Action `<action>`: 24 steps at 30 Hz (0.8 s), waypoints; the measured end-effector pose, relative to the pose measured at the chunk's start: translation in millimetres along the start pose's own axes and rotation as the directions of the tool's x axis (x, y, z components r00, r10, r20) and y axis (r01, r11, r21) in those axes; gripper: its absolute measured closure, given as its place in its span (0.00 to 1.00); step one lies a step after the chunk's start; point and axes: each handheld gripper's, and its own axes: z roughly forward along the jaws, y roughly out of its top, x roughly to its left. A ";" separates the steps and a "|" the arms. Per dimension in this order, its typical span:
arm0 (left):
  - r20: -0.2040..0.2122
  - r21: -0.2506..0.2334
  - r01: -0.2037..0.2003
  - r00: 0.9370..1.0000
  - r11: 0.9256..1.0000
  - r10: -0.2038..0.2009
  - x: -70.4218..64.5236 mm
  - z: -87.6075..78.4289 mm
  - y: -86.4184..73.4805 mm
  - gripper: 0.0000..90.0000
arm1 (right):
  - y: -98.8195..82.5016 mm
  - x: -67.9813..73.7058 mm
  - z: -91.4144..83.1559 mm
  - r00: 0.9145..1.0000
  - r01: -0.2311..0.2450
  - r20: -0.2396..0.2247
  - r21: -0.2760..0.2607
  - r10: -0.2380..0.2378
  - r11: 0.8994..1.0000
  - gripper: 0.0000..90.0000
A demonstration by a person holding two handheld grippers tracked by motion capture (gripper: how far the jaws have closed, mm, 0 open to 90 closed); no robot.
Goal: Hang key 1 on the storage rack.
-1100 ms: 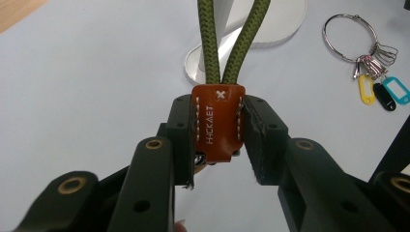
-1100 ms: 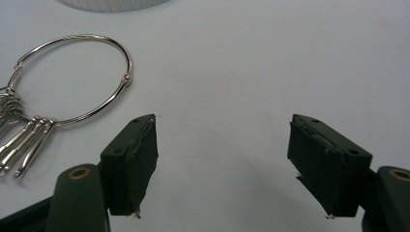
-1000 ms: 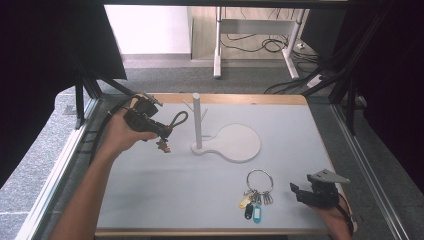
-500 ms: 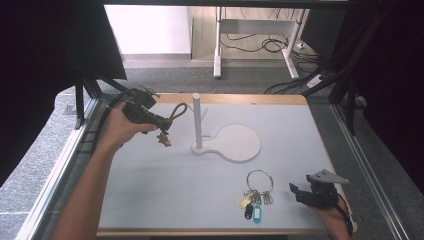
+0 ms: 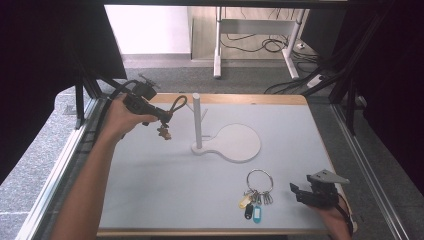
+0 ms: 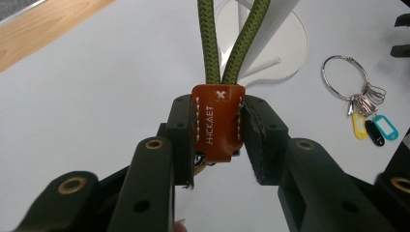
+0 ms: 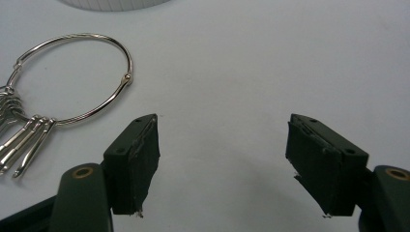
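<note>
My left gripper point(image 6: 217, 140) is clamped on the brown leather tab point(image 6: 217, 123) of a green cord keychain point(image 5: 172, 107), held above the table point(image 5: 150, 200) beside the white post point(image 5: 197, 120), while my right gripper point(image 7: 222, 164) rests wide apart near the key ring point(image 5: 260, 181).

You hold an olive-green braided cord loop point(image 6: 227, 43) with a rust-orange leather tab point(image 6: 217, 123) stitched in white. The silver key ring point(image 5: 259, 181) carries yellow, black and turquoise tags point(image 6: 372, 128). The bench point(image 5: 165, 185) is pale grey, edged in light wood.
</note>
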 end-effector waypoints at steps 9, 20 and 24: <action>0.006 0.019 -0.002 1.000 1.000 0.002 0.3 9.0 5.9 0.74 | 0.4 2.0 1.3 1.000 0.002 -0.011 0.007 -0.002 1.000 0.31; 0.003 0.033 0.010 1.000 0.999 -0.010 2.1 18.6 9.8 0.74 | -0.2 1.6 1.9 1.000 0.002 -0.009 0.020 -0.001 1.000 0.31; 0.012 0.032 0.016 1.000 0.999 -0.016 4.1 20.1 11.2 0.74 | -0.4 1.8 2.2 1.000 0.005 -0.009 0.022 -0.005 1.000 0.31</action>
